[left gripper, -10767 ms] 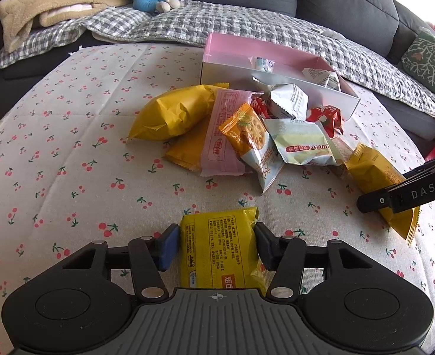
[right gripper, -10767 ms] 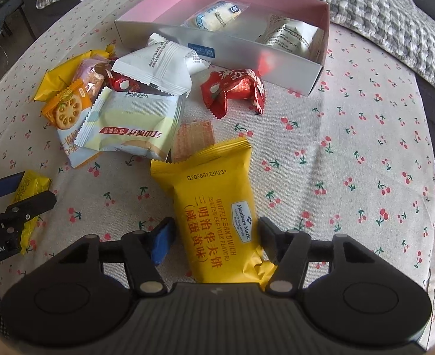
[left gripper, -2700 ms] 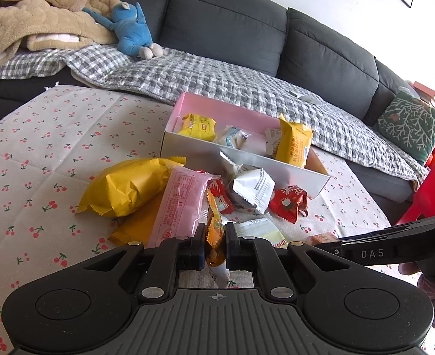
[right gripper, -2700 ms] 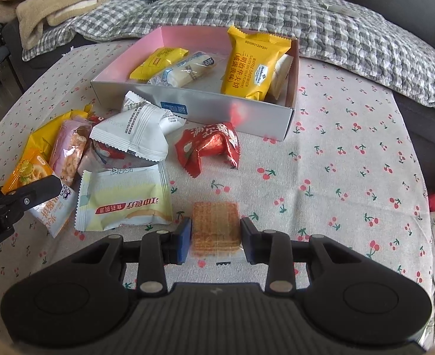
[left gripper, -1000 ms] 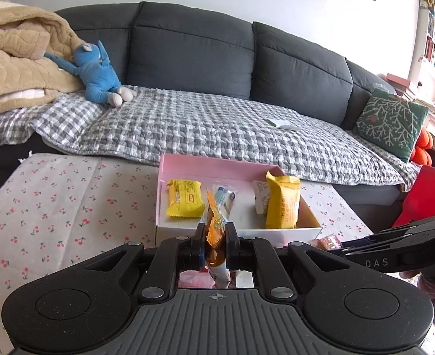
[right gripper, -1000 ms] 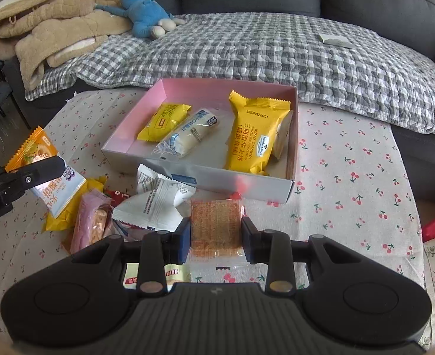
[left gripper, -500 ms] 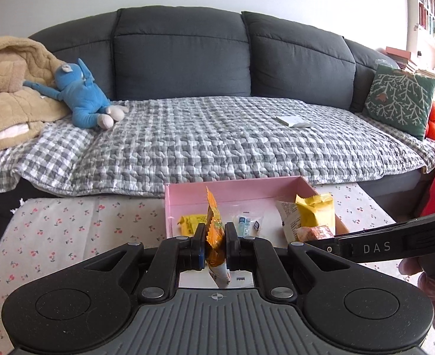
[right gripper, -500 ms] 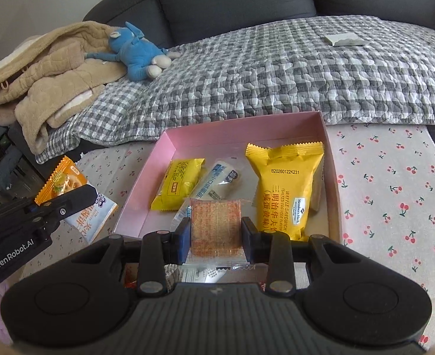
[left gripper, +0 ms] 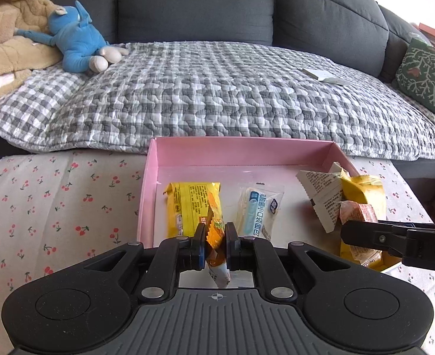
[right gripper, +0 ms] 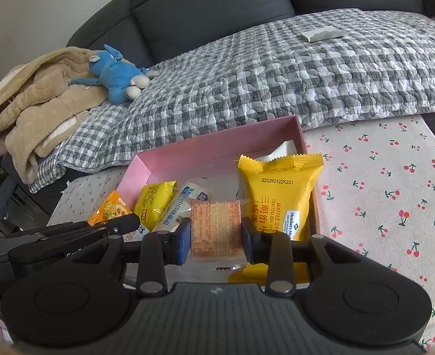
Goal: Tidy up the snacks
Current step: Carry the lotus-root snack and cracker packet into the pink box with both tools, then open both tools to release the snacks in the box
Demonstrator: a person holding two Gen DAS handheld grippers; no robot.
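Note:
My left gripper [left gripper: 214, 238] is shut on an orange cracker packet [left gripper: 216, 233], held edge-on over the near wall of the pink box [left gripper: 241, 153]. My right gripper [right gripper: 216, 233] is shut on a clear-wrapped wafer square [right gripper: 216, 226] above the same box [right gripper: 217, 145]. In the left wrist view the right gripper [left gripper: 356, 227] carries that wafer [left gripper: 358, 211] at the box's right side. Inside lie a small yellow packet [left gripper: 188, 201], a clear bread packet [left gripper: 259, 207], a white packet [left gripper: 321, 192] and a yellow waffle packet [right gripper: 279, 195]. The orange packet [right gripper: 111, 208] also shows in the right wrist view.
The box rests on a cherry-print tablecloth [left gripper: 55, 201] close to a dark sofa covered by a grey checked quilt [left gripper: 217, 88]. A blue plush toy [left gripper: 75, 41] and a beige blanket [left gripper: 4, 38] lie on the sofa at left, a green cushion [left gripper: 427, 80] at right.
Both grippers have carried their snacks forward from the table's pile to above the pink box and tilted downward. The box now fills the lower middle of both views. Both grips are unchanged.

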